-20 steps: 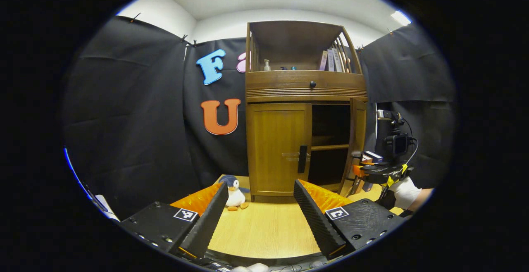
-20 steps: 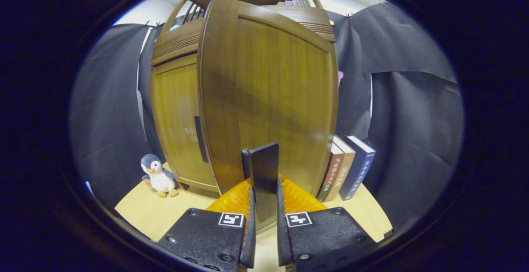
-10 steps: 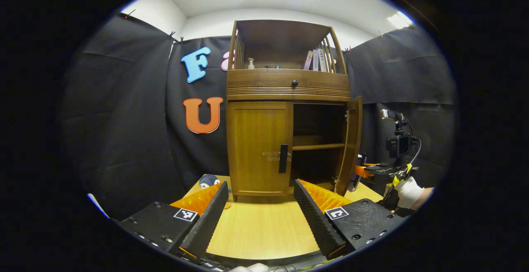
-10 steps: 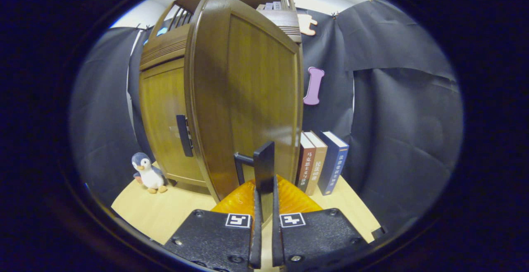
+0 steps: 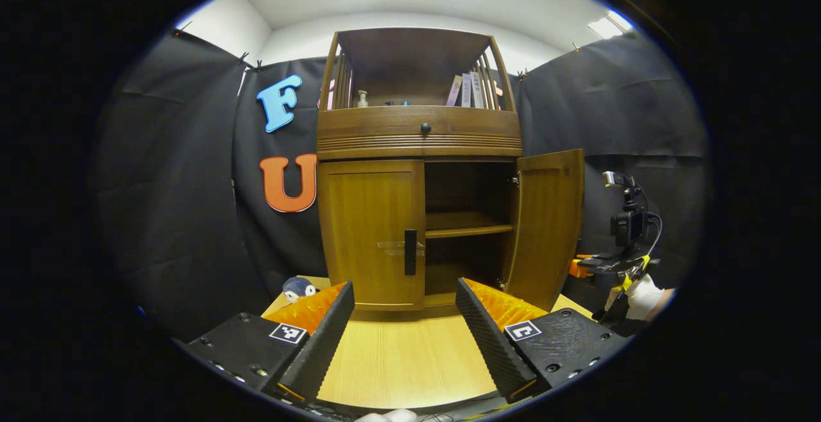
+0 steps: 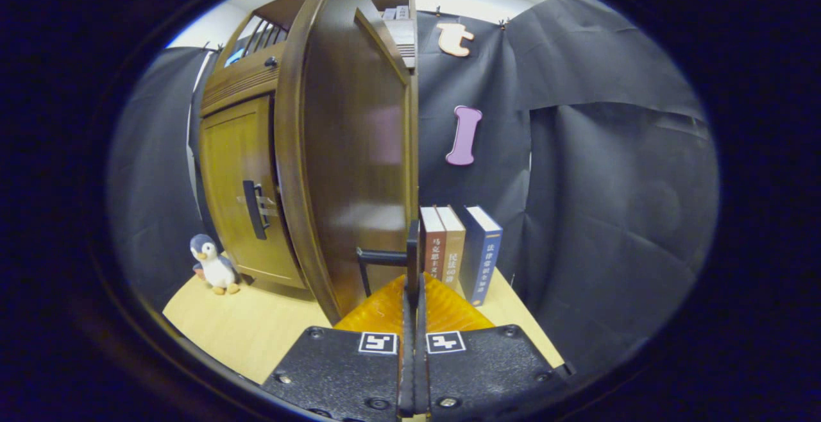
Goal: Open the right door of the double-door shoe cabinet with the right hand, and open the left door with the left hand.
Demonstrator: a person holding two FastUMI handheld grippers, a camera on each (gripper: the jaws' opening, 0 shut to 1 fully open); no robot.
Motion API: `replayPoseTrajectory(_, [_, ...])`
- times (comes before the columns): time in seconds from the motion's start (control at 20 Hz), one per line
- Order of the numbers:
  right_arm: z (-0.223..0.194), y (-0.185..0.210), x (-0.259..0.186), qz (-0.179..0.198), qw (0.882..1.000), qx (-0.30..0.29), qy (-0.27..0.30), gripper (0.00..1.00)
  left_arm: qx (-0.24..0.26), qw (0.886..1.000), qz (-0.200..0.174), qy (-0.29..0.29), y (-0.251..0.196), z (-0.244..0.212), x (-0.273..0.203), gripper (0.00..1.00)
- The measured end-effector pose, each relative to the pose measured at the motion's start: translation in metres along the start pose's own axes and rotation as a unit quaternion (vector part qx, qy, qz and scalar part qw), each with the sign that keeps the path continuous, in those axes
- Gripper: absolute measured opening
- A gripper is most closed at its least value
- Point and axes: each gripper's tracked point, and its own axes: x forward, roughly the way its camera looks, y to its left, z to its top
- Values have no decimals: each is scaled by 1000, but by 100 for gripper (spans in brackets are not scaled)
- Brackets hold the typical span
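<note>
Now the shoe cabinet [image 5: 417, 172] stands at the back of the pale wooden counter [image 5: 410, 358], with its right door [image 5: 545, 229] swung wide open and its left door [image 5: 372, 229] closed flat against the frame. In the right gripper view the right tongs [image 6: 412, 294] are clenched on the black handle [image 6: 391, 258] of the right door, the thin handle plate pinched between both fingers, and the door's face [image 6: 346, 152] fills the middle of that view, standing edge-on to the cabinet front. In the left gripper view the right tongs [image 5: 600, 267] show at the far right beside the open door, held by a hand in a white glove [image 5: 641, 297]. The left tongs [image 5: 404, 319] are released, their fingers spread wide apart and holding nothing, and they hang above the counter in front of the cabinet, apart from the left door and its black handle [image 5: 410, 252]. Behind the open door a shelf [image 5: 471, 231] divides the dark inside. A toy penguin [image 6: 215, 268] sits on the counter beside the cabinet's left side, and three books [image 6: 458, 252] stand upright to the right of the open door. More books [image 5: 468, 90] and a small bottle [image 5: 362, 99] sit in the open top compartment.
</note>
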Motion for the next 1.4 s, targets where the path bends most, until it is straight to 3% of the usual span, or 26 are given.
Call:
replayPoseTrajectory(0.4, [6,-35,5,61,998,-1,4,4,3,1000,24,6,-45,6,12,96])
replayPoseTrajectory(0.8, [9,-57,10,133,991,-20,17,3,-3,996,87,3,-81,11,7,96])
replayPoseTrajectory(1.05, [6,-55,10,142,989,-39,20,4,7,992,123,5,-89,12,1,96])
replayPoseTrajectory(1.1, [5,-56,9,141,989,-41,25,5,8,992,127,6,-89,11,1,100])
replayPoseTrajectory(1.2, [8,-61,4,140,989,-29,26,11,11,992,126,10,-88,8,4,100])
replayPoseTrajectory(1.25, [9,-67,0,136,990,-21,25,20,12,992,125,10,-84,6,8,96])
replayPoseTrajectory(1.3, [10,-71,-4,132,991,-11,28,25,13,992,125,10,-79,5,12,100])
replayPoseTrajectory(1.35, [13,-73,-13,128,991,1,29,38,13,992,122,9,-75,3,16,96])
replayPoseTrajectory(1.4, [18,-78,-20,118,993,3,25,51,12,993,118,7,-69,2,21,100])
